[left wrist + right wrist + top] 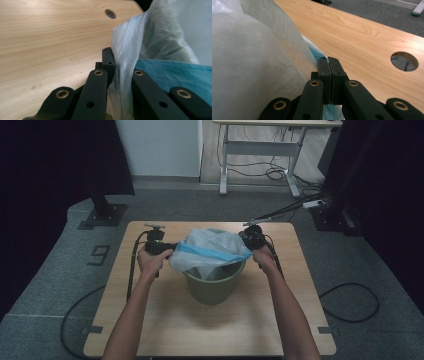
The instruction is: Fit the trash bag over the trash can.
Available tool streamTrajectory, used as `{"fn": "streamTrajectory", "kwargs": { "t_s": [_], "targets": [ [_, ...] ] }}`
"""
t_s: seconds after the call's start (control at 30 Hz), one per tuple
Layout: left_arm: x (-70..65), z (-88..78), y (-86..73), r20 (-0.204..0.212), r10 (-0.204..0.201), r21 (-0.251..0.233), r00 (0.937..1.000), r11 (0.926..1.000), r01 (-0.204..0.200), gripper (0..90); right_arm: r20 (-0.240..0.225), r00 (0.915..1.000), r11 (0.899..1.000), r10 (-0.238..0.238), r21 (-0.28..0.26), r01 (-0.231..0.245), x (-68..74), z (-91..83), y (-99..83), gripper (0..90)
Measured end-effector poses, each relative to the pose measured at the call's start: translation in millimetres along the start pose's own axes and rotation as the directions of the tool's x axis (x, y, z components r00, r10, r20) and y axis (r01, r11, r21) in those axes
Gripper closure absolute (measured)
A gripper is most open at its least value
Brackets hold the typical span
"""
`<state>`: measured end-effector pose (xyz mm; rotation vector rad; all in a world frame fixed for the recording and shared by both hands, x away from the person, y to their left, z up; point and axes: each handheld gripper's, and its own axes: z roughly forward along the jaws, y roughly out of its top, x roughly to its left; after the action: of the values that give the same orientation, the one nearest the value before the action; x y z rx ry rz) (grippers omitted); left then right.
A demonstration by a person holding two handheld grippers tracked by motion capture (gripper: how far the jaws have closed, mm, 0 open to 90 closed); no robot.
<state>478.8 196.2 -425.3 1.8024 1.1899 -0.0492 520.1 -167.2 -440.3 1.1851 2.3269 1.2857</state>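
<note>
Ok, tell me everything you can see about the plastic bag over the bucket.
The plastic bag is thin, translucent white film with a blue band along its edge, crumpled and puffed up. It sits over the mouth of the green bucket on the wooden table, stretched sideways. The left tool pinches its left edge and the right tool its right edge, both shut on the film.

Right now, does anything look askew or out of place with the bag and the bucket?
Nothing stands out. The plastic bag is stretched over the green bucket, its edge pinched in the left gripper and right gripper. The bucket stands upright on the table.
</note>
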Motion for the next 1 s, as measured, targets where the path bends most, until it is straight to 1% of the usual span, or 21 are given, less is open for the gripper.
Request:
{"fn": "streamTrajectory", "kwargs": {
  "t_s": [0.03, 0.07, 0.1, 0.17, 0.2, 0.23, 0.3, 0.33, 0.37, 0.43, 0.5, 0.53, 0.57, 0.6, 0.73, 0.77, 0.87, 0.93, 1.0],
  "targets": [
    [-0.8, 0.0, -0.5, 0.004, 0.006, -0.001, 1.0, 1.0, -0.006, 87.6, 0.0, 0.9999, 1.0, 0.012, -0.017, -0.012, -0.8, -1.6, -1.1, 84.4],
    [-2.1, -0.1, -0.8, 0.003, 0.012, -0.001, 0.9999, 0.9999, -0.012, 87.6, 0.013, 0.9997, 0.999, 0.022, -0.037, -0.022, -1.6, -3.4, -1.6, 78.8],
    [-3.3, -0.2, -0.8, 0.003, 0.016, -0.003, 0.9999, 0.9999, -0.016, 87.6, 0.032, 0.9989, 0.998, 0.034, -0.058, -0.032, -2.3, -6.2, -1.4, 75.3],
    [-5.4, -0.8, -0.3, 0.007, 0.023, -0.006, 0.9997, 0.9997, -0.023, 87.6, 0.05, 0.9974, 0.992, 0.053, -0.114, -0.047, -4.7, -14.2, 0.1, 67.7],
    [-6.3, -0.8, -0.1, 0.006, 0.029, -0.009, 0.9996, 0.9996, -0.029, 87.6, 0.064, 0.9959, 0.988, 0.064, -0.146, -0.054, -5.7, -19.1, 1.8, 63.7],
    [-6.8, -0.9, 0.2, 0.006, 0.028, -0.01, 0.9996, 0.9995, -0.028, 87.8, 0.08, 0.9931, 0.98, 0.086, -0.186, -0.07, -6.3, -24.4, 3.8, 61.3],
    [-7.1, -1.3, 0.7, 0.008, 0.026, -0.014, 0.9996, 0.9996, -0.026, 87.8, 0.09, 0.9874, 0.96, 0.13, -0.262, -0.103, -7.6, -35.1, 7.9, 57.6],
    [-7.6, -1.7, 0.8, 0.007, 0.024, -0.018, 0.9997, 0.9996, -0.023, 87.8, 0.093, 0.9853, 0.954, 0.144, -0.279, -0.113, -8.4, -39.6, 9.6, 56.9],
    [-7.8, -2.1, 0.8, 0.007, 0.025, -0.017, 0.9997, 0.9996, -0.025, 87.8, 0.102, 0.9834, 0.955, 0.15, -0.272, -0.117, -9.0, -44.1, 11.7, 56.1],
    [-8.5, -3.1, 0.8, 0.004, 0.03, -0.019, 0.9995, 0.9994, -0.03, 87.8, 0.111, 0.9838, 0.957, 0.141, -0.272, -0.106, -8.9, -50.0, 13.1, 55.1],
    [-9.1, -4.3, 0.7, 0.003, 0.036, -0.022, 0.9994, 0.9991, -0.036, 87.8, 0.094, 0.9861, 0.955, 0.137, -0.278, -0.106, -8.0, -58.4, 13.8, 54.4],
    [-9.3, -4.8, 0.7, 0.002, 0.037, -0.024, 0.9993, 0.999, -0.037, 87.8, 0.088, 0.9876, 0.956, 0.13, -0.276, -0.101, -7.1, -61.3, 13.9, 53.8],
    [-9.6, -5.6, 0.8, -0.001, 0.039, -0.024, 0.9992, 0.999, -0.039, 87.8, 0.087, 0.9897, 0.957, 0.114, -0.277, -0.085, -4.9, -65.5, 13.9, 53.6],
    [-10.3, -6.0, 1.0, -0.003, 0.038, -0.028, 0.9993, 0.9989, -0.038, 87.8, 0.085, 0.9916, 0.957, 0.098, -0.28, -0.071, -2.5, -69.9, 13.6, 53.0],
    [-12.1, -6.7, 1.1, -0.009, 0.041, -0.028, 0.9991, 0.9988, -0.041, 87.8, 0.052, 0.9969, 0.959, 0.059, -0.279, -0.042, 8.1, -87.7, 12.0, 50.2],
    [-12.4, -6.9, 1.0, -0.012, 0.048, -0.026, 0.9988, 0.9985, -0.048, 87.8, 0.044, 0.9979, 0.961, 0.047, -0.273, -0.034, 11.3, -92.4, 11.1, 49.4],
    [-12.8, -6.6, 1.0, -0.013, 0.047, -0.026, 0.9988, 0.9986, -0.047, 87.7, 0.049, 0.9988, 0.964, 0.009, -0.264, 0.005, 23.2, -106.4, 6.4, 48.2],
    [-12.7, -6.6, 1.0, -0.015, 0.046, -0.027, 0.9988, 0.9986, -0.046, 87.7, 0.04, 0.9992, 0.962, 0.006, -0.272, 0.005, 30.6, -115.0, 2.0, 47.5],
    [-13.7, -6.7, 0.8, -0.021, 0.047, -0.028, 0.9987, 0.9985, -0.047, 87.4, 0.034, 0.9994, 0.963, 0.0, -0.268, 0.009, 37.9, -122.1, -2.5, 46.2]
  ]
}}
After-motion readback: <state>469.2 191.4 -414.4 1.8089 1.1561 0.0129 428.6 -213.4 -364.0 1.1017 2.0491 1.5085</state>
